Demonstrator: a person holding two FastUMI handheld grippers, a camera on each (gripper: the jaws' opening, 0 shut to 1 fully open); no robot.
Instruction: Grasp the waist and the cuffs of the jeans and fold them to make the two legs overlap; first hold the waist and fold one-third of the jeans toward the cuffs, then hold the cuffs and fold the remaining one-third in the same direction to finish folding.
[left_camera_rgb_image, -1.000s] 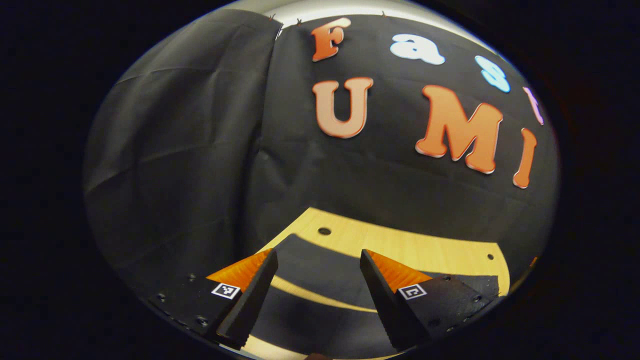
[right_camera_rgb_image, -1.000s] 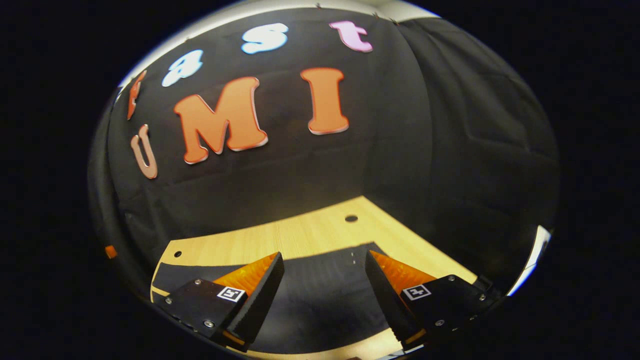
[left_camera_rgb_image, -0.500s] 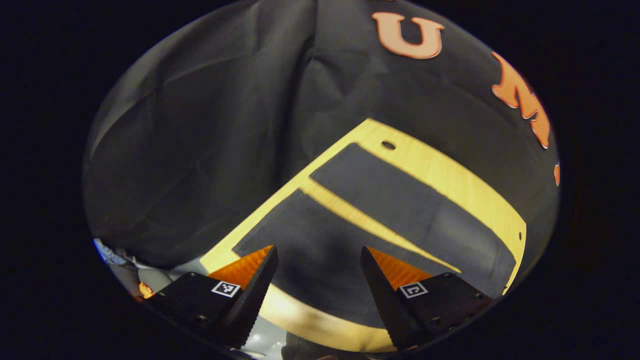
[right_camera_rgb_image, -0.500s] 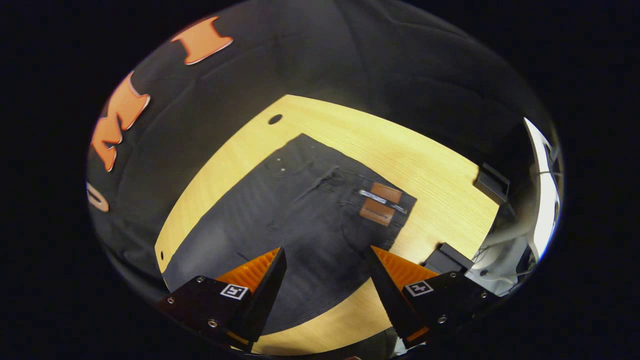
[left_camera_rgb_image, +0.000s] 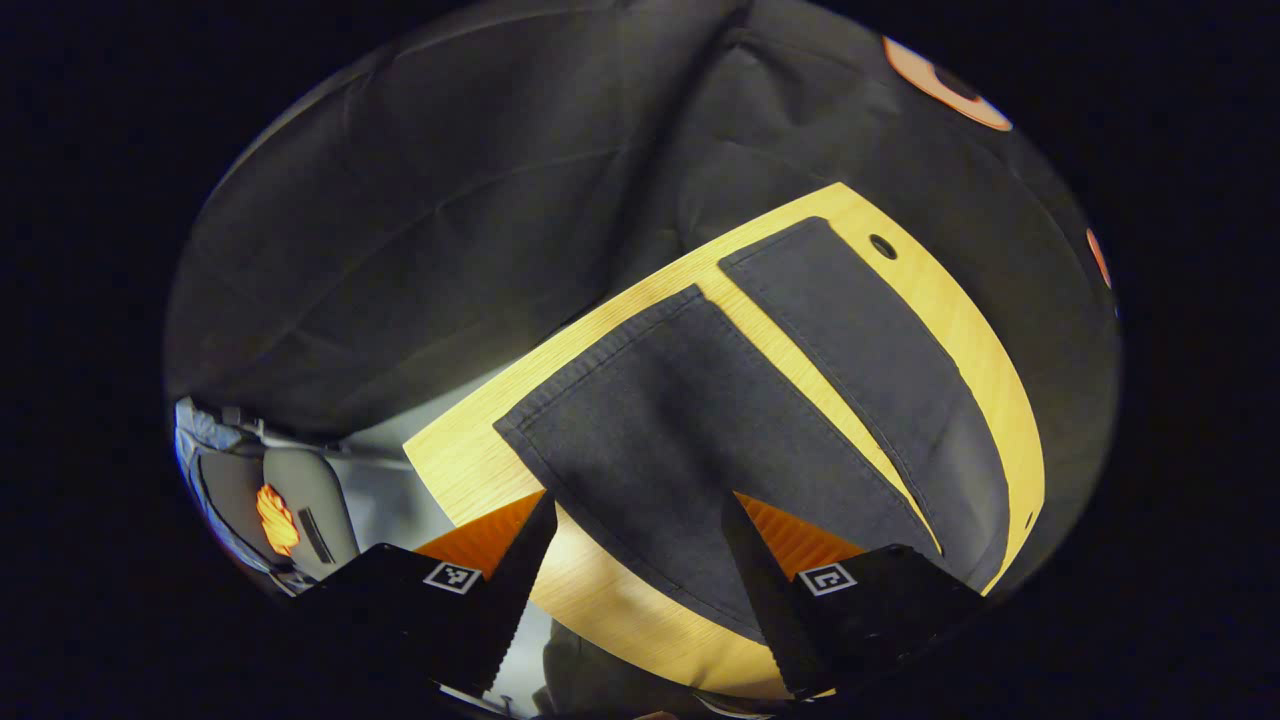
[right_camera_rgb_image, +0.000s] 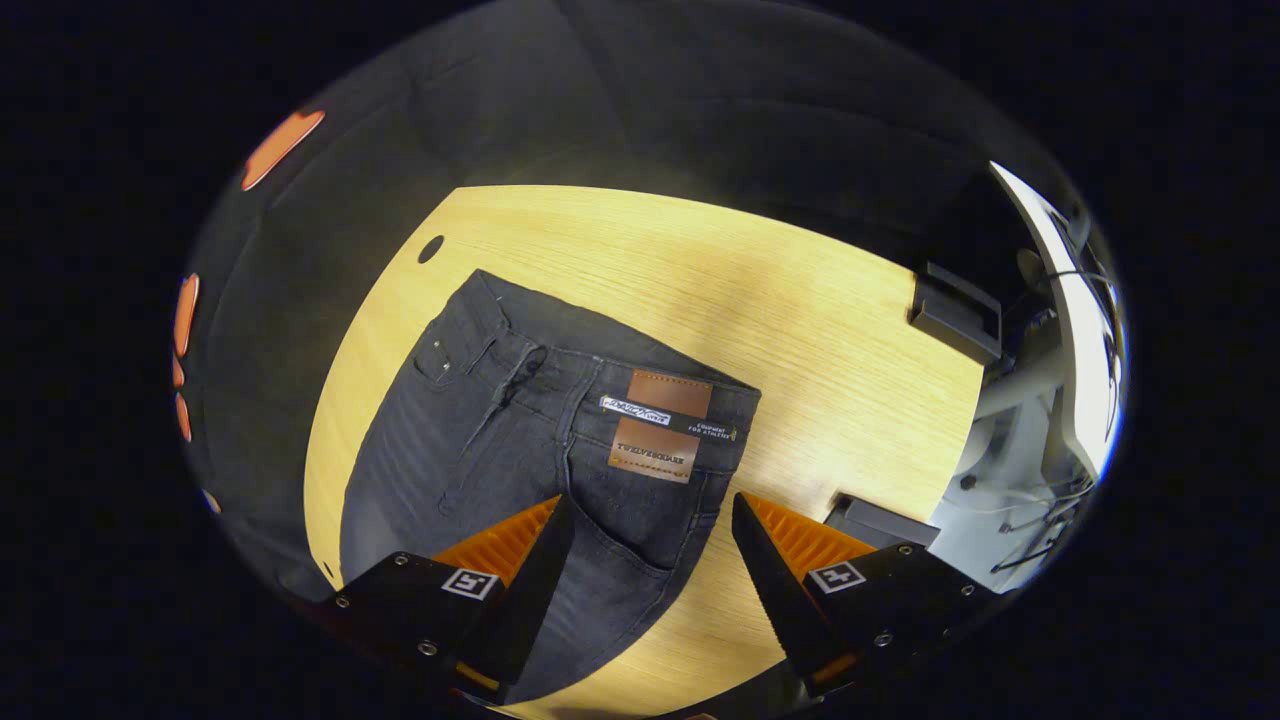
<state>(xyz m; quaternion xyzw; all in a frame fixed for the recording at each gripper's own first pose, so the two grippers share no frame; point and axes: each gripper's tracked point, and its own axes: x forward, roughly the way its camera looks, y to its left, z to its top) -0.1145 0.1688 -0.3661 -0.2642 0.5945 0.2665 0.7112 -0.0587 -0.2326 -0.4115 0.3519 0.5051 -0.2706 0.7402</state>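
Observation:
Dark grey jeans lie flat on a light wooden table. In the right gripper view their waist (right_camera_rgb_image: 600, 385) with two brown patches points away from me, and my right gripper (right_camera_rgb_image: 650, 515) hovers open above the hip by the near side seam. In the left gripper view the two legs lie apart, the near leg (left_camera_rgb_image: 660, 440) with its cuff (left_camera_rgb_image: 600, 345) toward the upper left and the far leg (left_camera_rgb_image: 860, 350) beyond a strip of bare table. My left gripper (left_camera_rgb_image: 640, 520) hangs open above the near leg, with nothing between its fingers.
The wooden table (right_camera_rgb_image: 800, 310) has a small round hole (right_camera_rgb_image: 431, 248) near the back. Two dark clamps (right_camera_rgb_image: 955, 310) sit on its right edge. White equipment with cables (right_camera_rgb_image: 1060, 330) stands past that edge. Black cloth walls (left_camera_rgb_image: 450, 200) close the back and left.
Both grippers have tipped downward from facing the wall to looking at the table. The jeans now lie under them, the waist below the right one and the legs below the left. Both stay open.

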